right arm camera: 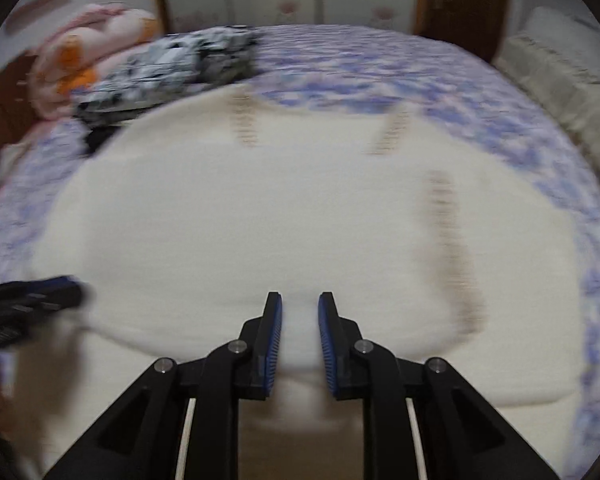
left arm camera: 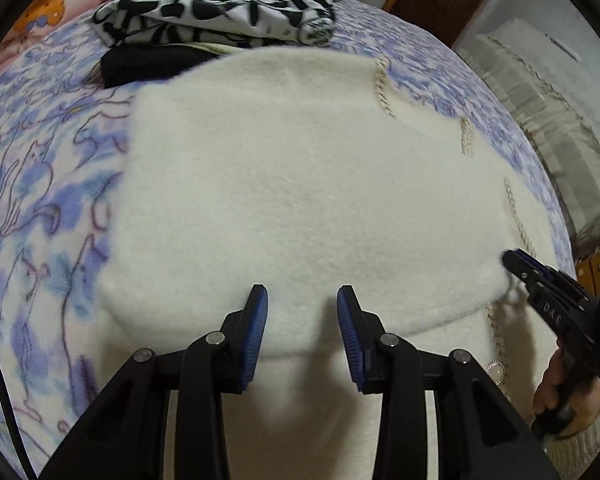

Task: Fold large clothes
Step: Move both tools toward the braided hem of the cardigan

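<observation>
Cream garment (left arm camera: 300, 184), lilac-patterned blanket (left arm camera: 40, 184)

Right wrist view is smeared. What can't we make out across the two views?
- Right wrist: motion blur hides the cream garment's trim detail and whether the right tongs pinch any fabric.
- Left wrist: the garment's near part is covered by the left tongs and cut by the frame edge.
- Left wrist: the dark item lies mostly under the black-and-white folded cloth; type unclear.

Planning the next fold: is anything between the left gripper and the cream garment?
Nothing visible. The left gripper, fingers apart, hangs directly over the cream garment near its folded edge. The folded black-and-white cloth lies beyond its far edge.
</observation>
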A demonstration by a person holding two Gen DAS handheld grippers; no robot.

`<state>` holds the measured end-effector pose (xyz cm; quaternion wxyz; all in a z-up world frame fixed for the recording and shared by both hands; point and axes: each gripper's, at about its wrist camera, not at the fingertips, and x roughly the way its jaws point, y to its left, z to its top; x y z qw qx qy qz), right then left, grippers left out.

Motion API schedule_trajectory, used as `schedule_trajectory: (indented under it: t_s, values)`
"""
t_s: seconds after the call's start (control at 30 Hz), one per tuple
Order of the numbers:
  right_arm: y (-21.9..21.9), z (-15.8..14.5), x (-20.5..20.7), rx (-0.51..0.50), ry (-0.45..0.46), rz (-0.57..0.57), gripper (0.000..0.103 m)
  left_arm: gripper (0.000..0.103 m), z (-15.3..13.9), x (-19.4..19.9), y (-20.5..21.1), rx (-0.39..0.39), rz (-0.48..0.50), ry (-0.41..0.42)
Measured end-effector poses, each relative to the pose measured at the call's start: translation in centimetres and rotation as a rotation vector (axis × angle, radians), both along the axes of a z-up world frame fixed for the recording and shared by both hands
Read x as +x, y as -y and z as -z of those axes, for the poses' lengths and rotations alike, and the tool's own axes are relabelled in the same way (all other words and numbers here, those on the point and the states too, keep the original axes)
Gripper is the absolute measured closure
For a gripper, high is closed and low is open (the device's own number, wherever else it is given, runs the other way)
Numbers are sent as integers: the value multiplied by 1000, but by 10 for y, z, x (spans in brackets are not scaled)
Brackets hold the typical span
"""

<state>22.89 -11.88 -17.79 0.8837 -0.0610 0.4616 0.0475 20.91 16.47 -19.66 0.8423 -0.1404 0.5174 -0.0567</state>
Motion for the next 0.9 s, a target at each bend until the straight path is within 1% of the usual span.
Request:
schedule_trajectory:
  t_s: [0.03,0.1,0.13,0.17,0.2,0.27,0.33,0.4,0.47,0.5,0.63,0.8,0.9]
  values:
    - [17,2,2,16,-5,31,86,68,1,0,-6,-17,-6,0]
    - [55,4,5,170,-37,53,99,68,3,-1,-14,-48,-15,-1]
    - [63,2,5,188,-44,66,103,68,4,-2,-17,-56,-19,-2]
    - [67,0,5,204,-46,67,103,69,4,-2,-21,-62,-25,-2]
    - [69,-1,3,208,-47,68,103,69,3,-3,-21,-65,-33,-5]
    - [63,-3,0,182,-46,70,103,68,3,-3,-20,-61,-45,-13]
    - [56,-6,-5,168,-42,73,100,66,0,-4,-18,-51,-55,-20]
    - [51,-8,-11,185,-49,76,100,58,-6,-8,-16,-43,-54,-20]
    - [49,-13,-16,214,-56,73,100,46,-14,-16,-13,-23,-54,-10]
    - [49,-17,-20,219,-50,70,100,44,-19,-21,-12,-9,-54,-2]
    - [53,-32,-33,197,-19,71,99,42,-37,-38,-9,29,-55,23]
    - [63,-47,-55,221,-9,70,99,40,-57,-64,-1,63,-60,59]
    - [68,-50,-73,218,-12,70,99,37,-67,-82,5,77,-60,83]
